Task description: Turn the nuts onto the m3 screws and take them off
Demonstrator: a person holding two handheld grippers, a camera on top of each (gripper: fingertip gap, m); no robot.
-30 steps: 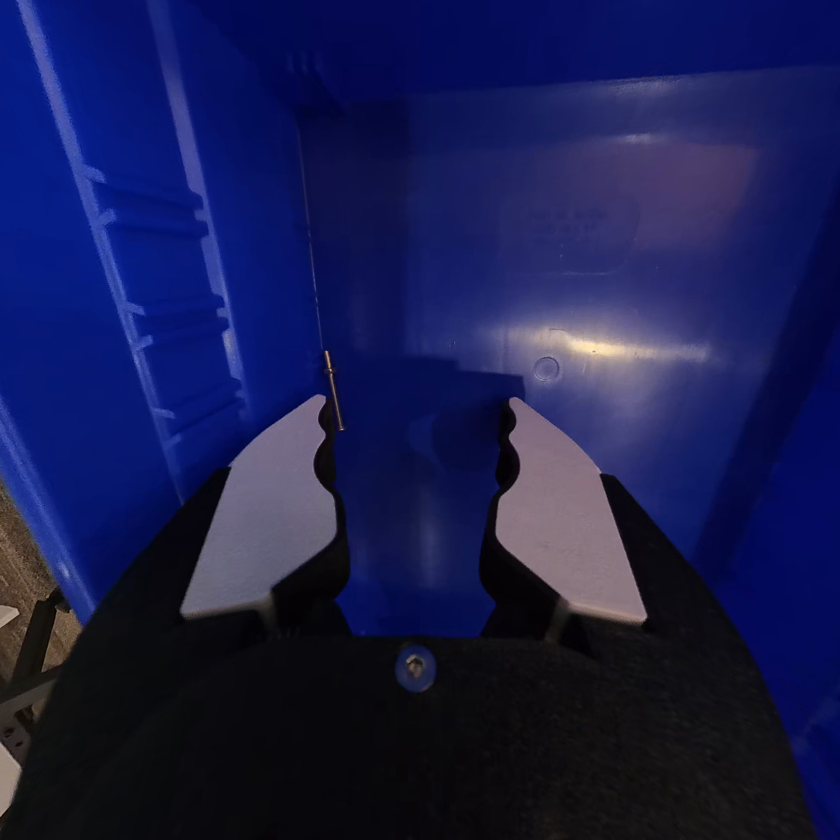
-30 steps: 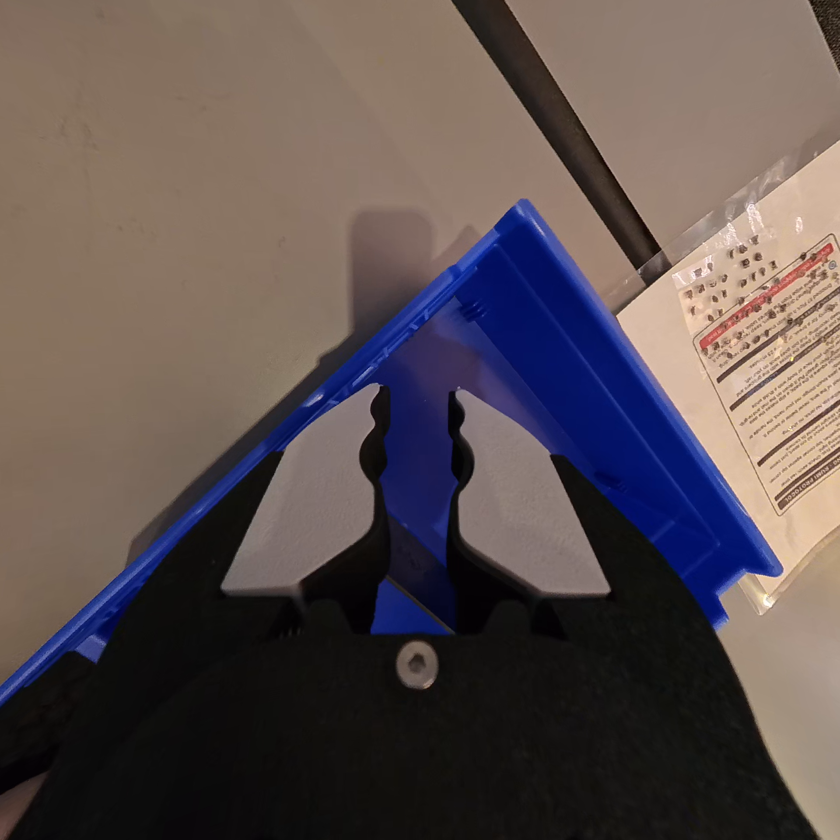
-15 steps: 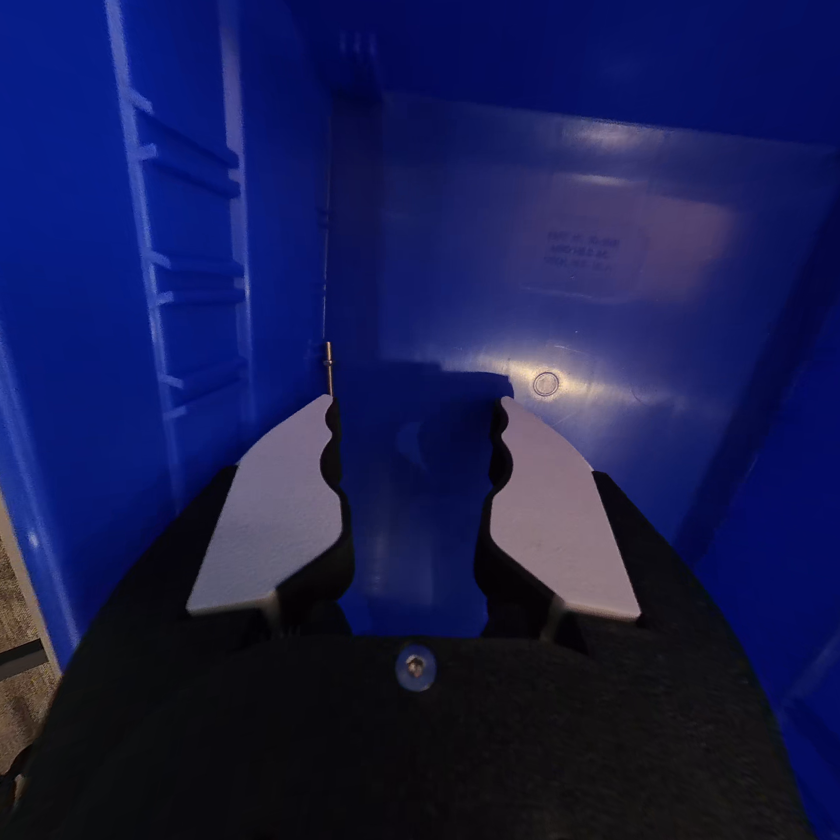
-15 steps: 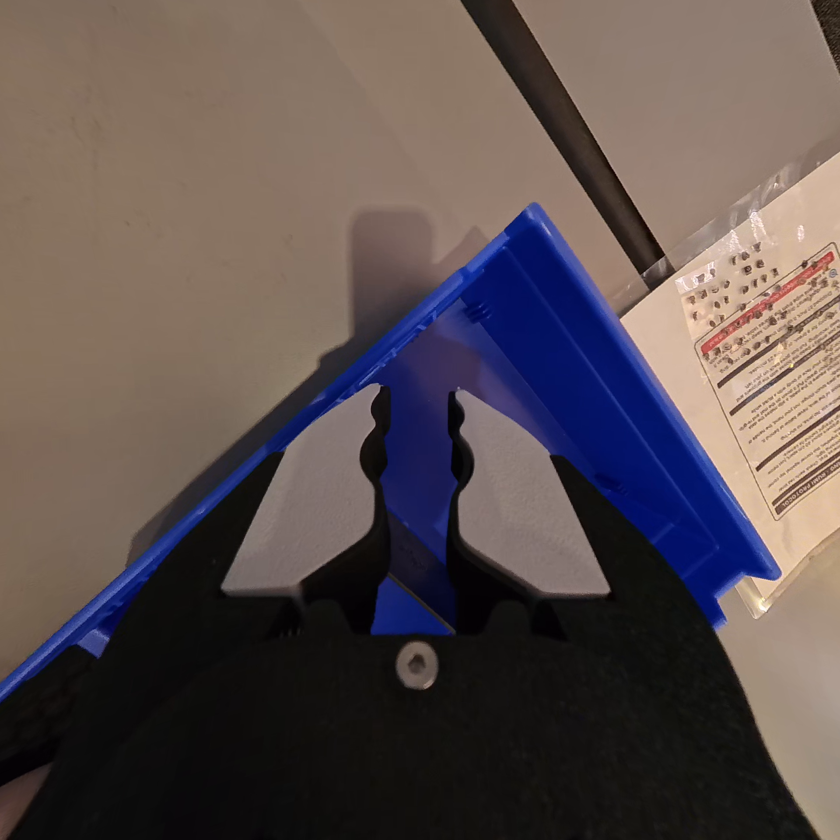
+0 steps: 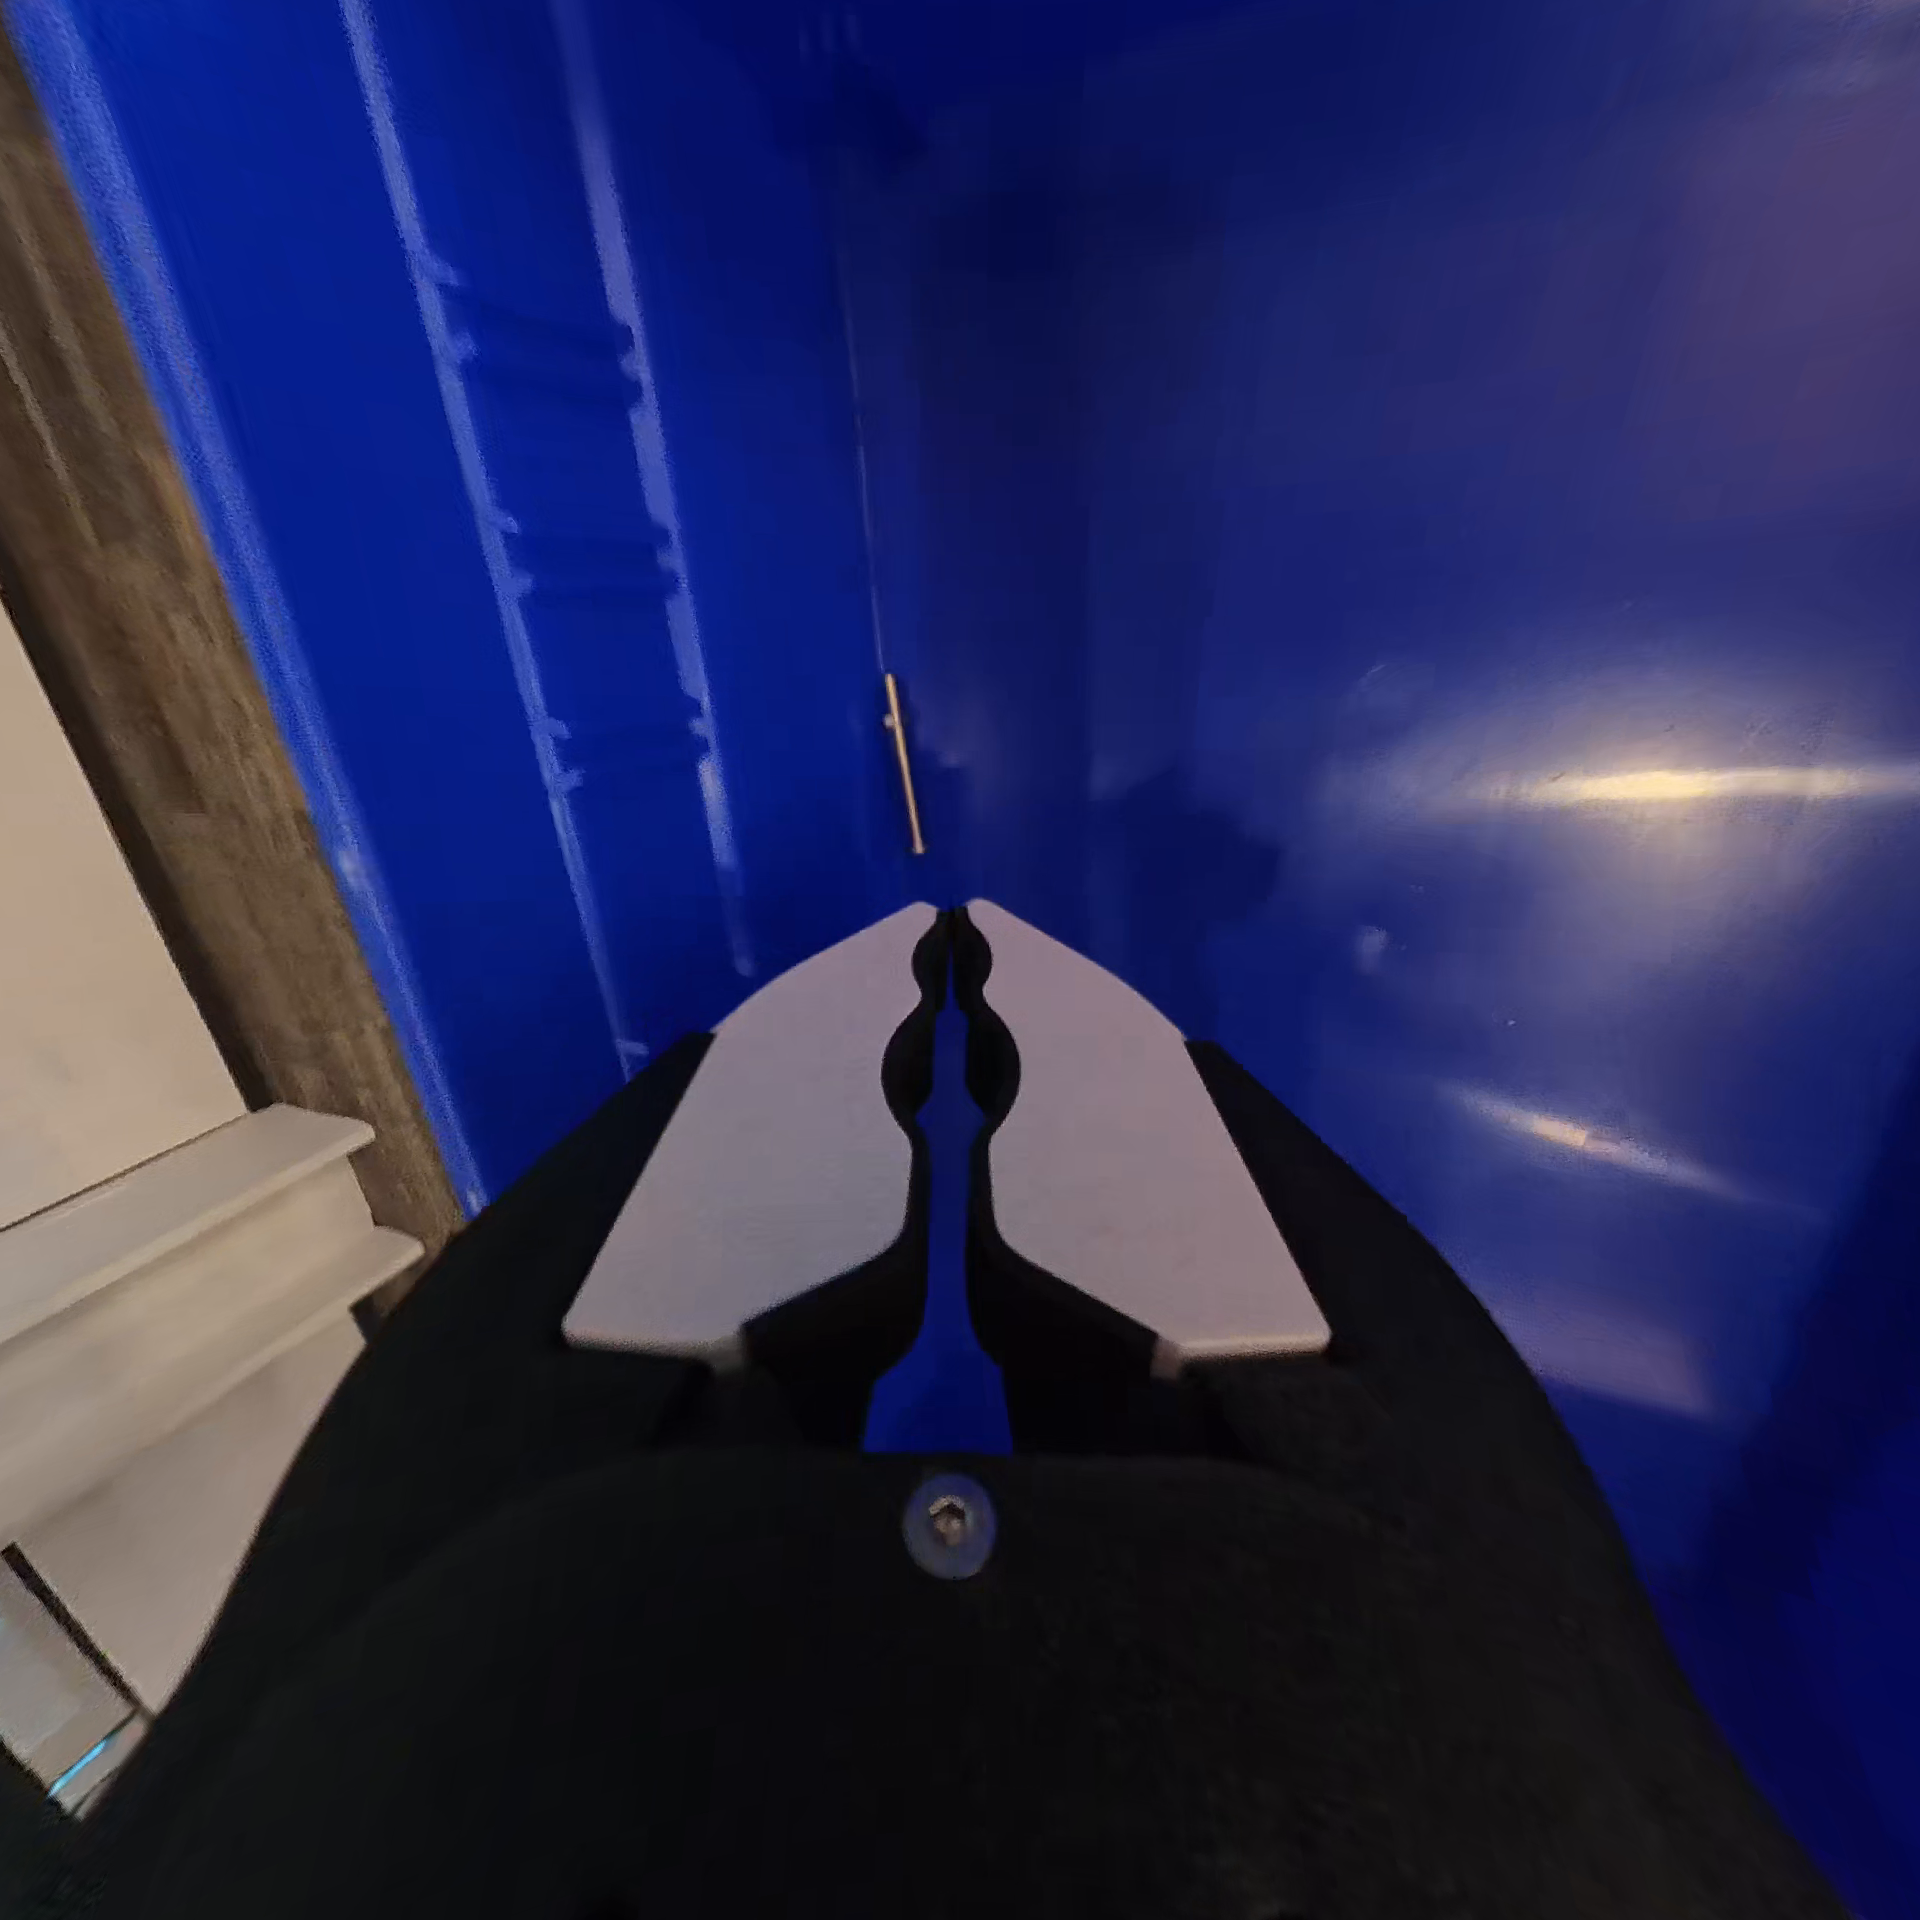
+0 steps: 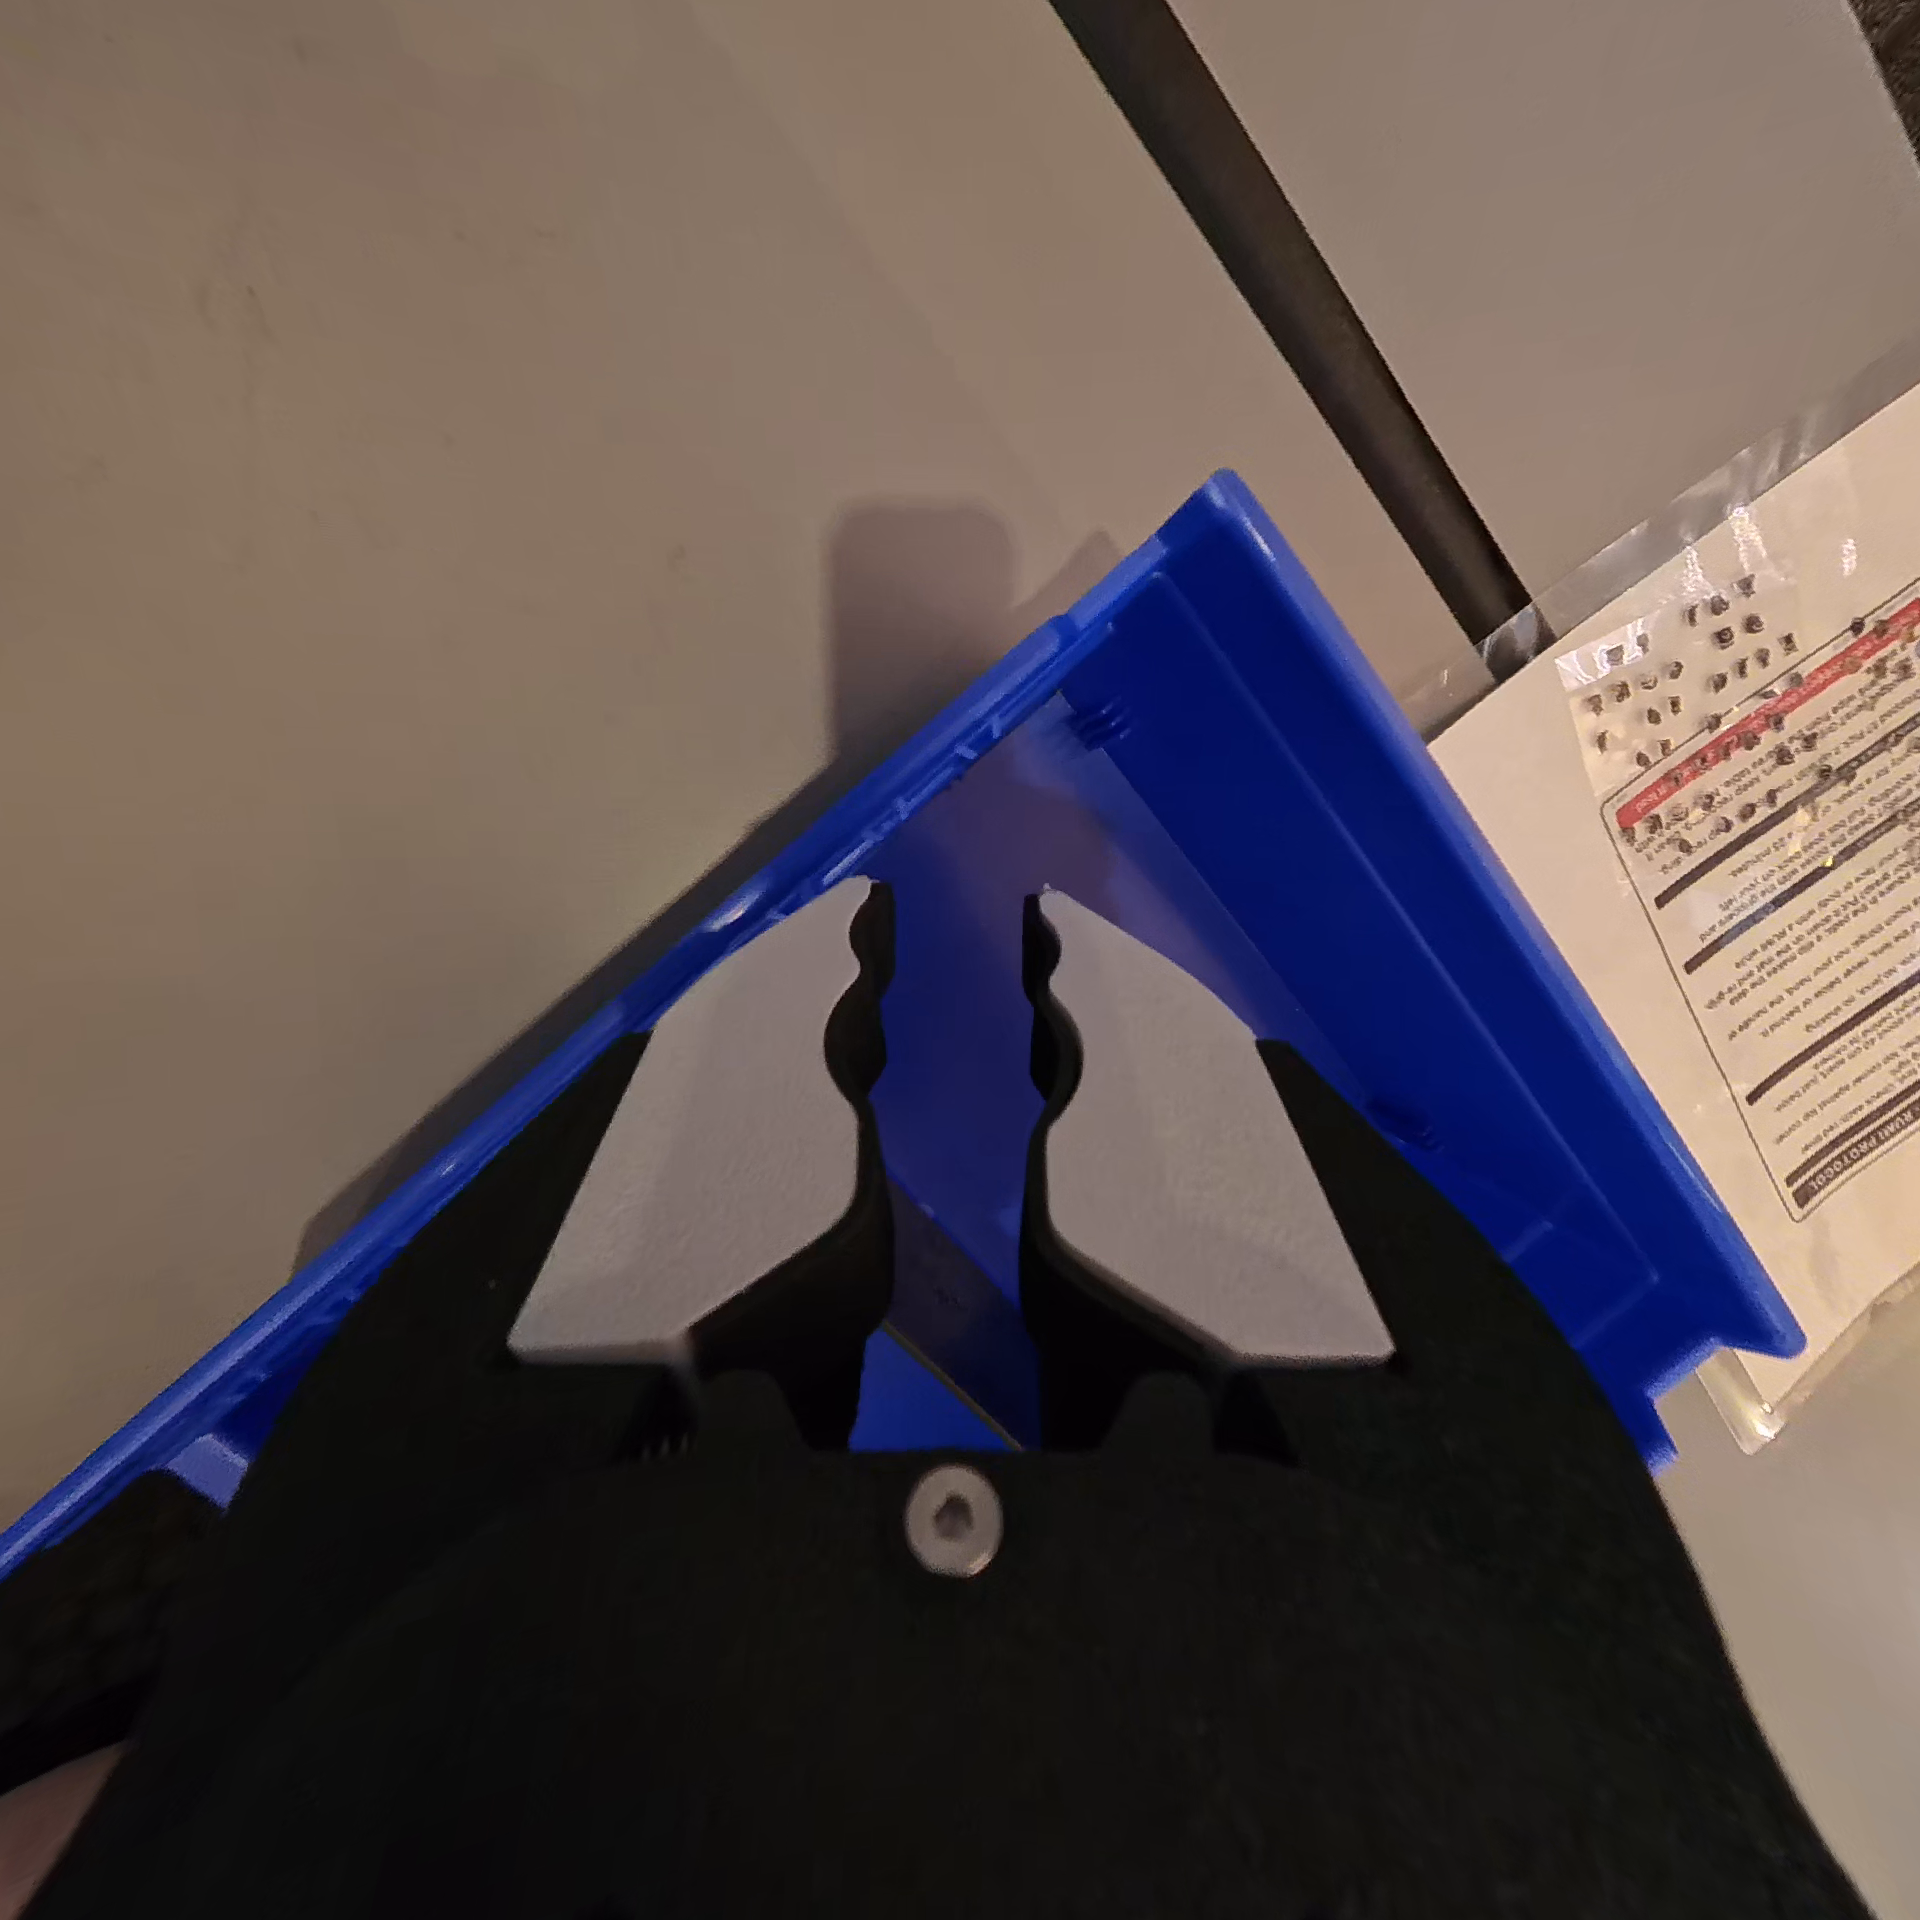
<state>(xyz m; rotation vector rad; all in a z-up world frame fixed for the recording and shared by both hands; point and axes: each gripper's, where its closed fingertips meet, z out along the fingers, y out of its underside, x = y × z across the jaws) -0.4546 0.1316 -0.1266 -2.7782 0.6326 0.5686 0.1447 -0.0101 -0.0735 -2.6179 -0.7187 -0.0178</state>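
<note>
- Your left hand-held gripper (image 5: 952, 912) sits nearest the lens with its tips pressed together and nothing visible between them — closed on empty space, inside the blue bin (image 5: 1351, 520).
- Just beyond those tips, not touching them, a thin brass-coloured screw (image 5: 903, 764) lies along the crease where the bin's ribbed side wall meets its floor. It has probably rolled there, which makes it awkward: the wall leaves room for only one finger beside it.
- To pick it up, you would likely have to reopen and come at it from the open floor side.
- Your right hand-held gripper (image 6: 956, 896) hangs over a corner of the same bin (image 6: 1351, 831) with its fingers parted and empty. It may be waiting to receive the screw or to fetch a nut.
- Past the bin's far rim, a clear bag (image 6: 1704, 935) lies on the pale surface (image 6: 520, 416). It holds many small dark parts, possibly the nuts, over a printed sheet.
- No nut can be made out on the screw.
</note>
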